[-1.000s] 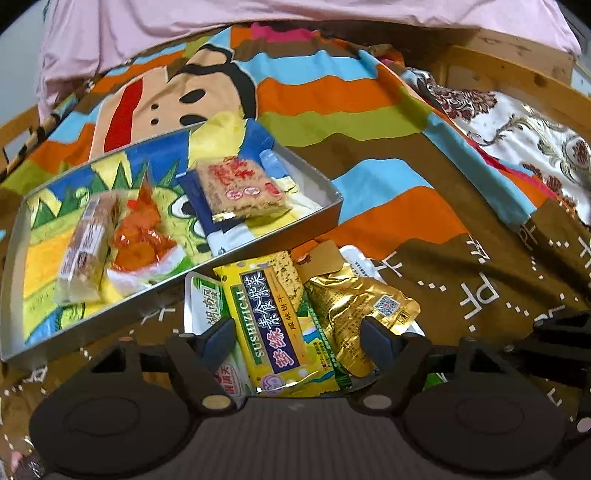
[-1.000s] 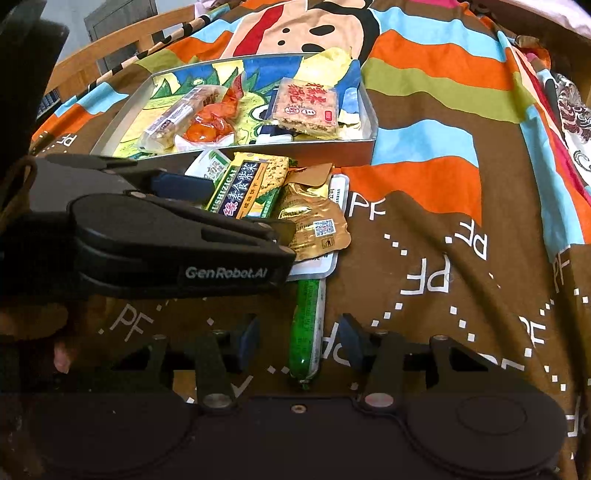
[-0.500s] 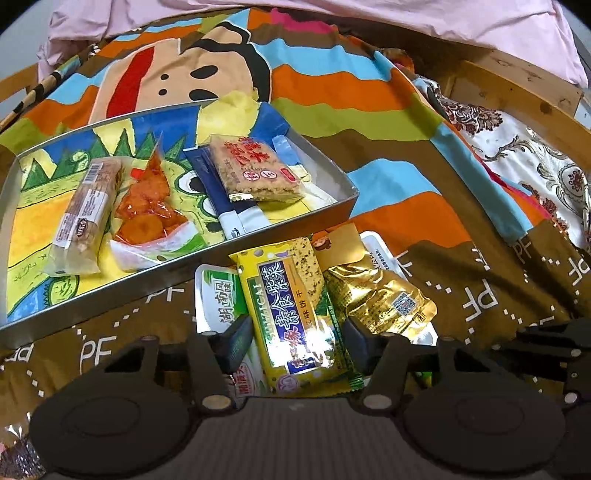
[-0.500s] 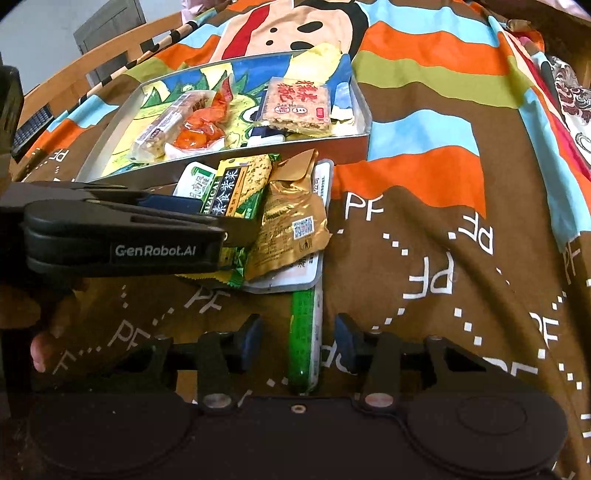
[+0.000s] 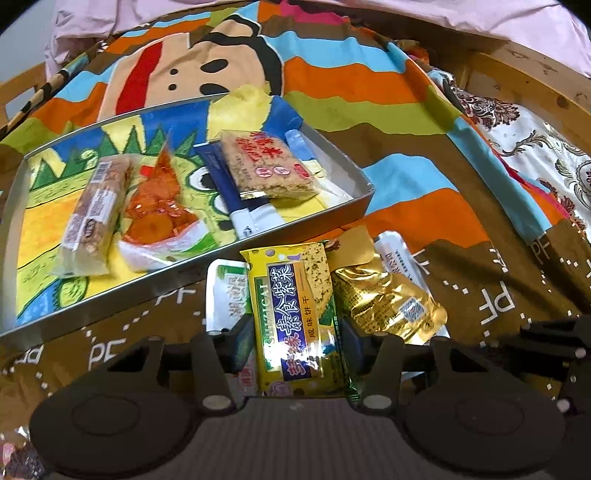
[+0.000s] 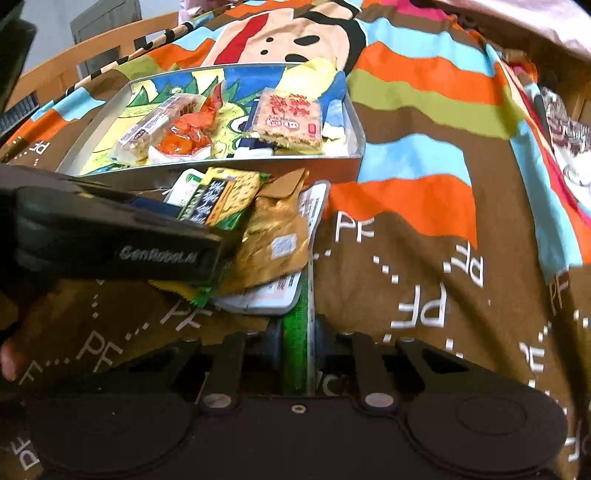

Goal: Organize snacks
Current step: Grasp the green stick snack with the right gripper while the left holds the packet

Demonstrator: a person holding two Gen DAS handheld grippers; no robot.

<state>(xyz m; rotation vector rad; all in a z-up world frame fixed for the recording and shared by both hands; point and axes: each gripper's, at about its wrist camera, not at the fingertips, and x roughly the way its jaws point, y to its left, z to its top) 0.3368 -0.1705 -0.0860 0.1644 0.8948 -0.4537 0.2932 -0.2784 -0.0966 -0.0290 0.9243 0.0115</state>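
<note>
A yellow-green cracker packet (image 5: pixel 295 325) lies on top of a small snack pile, just in front of the metal tray (image 5: pixel 184 266). My left gripper (image 5: pixel 295 345) has its jaws closing, and the pads touch both long edges of this packet. Beside it lie a gold foil packet (image 5: pixel 388 299) and a white packet (image 5: pixel 225 295). In the right wrist view, my right gripper (image 6: pixel 295 343) is shut on the near end of a green stick snack (image 6: pixel 295 321), whose far end runs under the pile. The tray (image 6: pixel 258 168) holds a nut bar (image 5: pixel 92 218), an orange pack (image 5: pixel 159 210) and a square rice cracker (image 5: pixel 266 166).
Everything rests on a striped cartoon blanket (image 6: pixel 424 110) over a bed. A wooden frame (image 5: pixel 517 85) and floral fabric (image 5: pixel 535 155) are at the right, pink bedding (image 5: pixel 406 14) at the back. The left gripper's black housing (image 6: pixel 110 236) crosses the right wrist view, with a person's finger (image 6: pixel 7 358) below it.
The left jaws have narrowed until they touch the cracker packet. The right jaws have shut on the green stick. Both hands have stayed nearly in place.
</note>
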